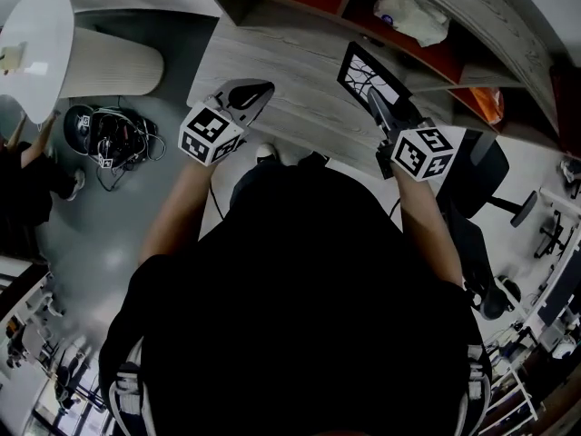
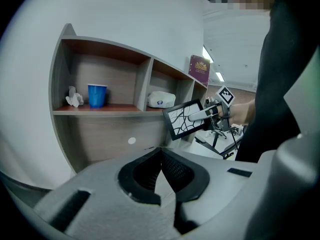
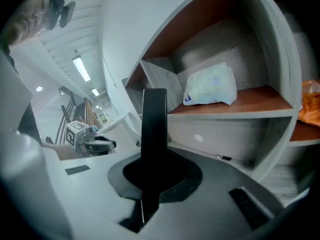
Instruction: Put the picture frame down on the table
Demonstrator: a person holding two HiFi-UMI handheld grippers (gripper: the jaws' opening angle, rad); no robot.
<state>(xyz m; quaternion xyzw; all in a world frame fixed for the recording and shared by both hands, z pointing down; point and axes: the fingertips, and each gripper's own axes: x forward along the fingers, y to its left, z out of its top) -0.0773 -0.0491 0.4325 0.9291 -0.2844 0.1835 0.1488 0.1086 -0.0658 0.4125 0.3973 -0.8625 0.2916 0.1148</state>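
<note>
Closest to the head camera is the operator's dark-clothed torso, with both forearms reaching out over the grey wood-grain table (image 1: pixel 290 71). At my right gripper (image 3: pixel 154 166) the jaws are clamped on the picture frame (image 3: pixel 154 124), which I see edge-on as a thin black bar standing up between them. The left gripper view shows the same frame (image 2: pixel 182 121) held in the air in front of the shelf unit, tilted, its pale front with dark branching lines facing out. From above, it hangs over the far right part of the table. My left gripper (image 2: pixel 161 150) carries nothing; its jaws meet at the tips. I judge the frame stiff and light, but probably glazed, so fragile, and its smooth moulding could slip or pivot in a hold on one edge only. Lowering it gently, bottom edge first, seems wise, with the free left gripper able to steady the opposite edge.
</note>
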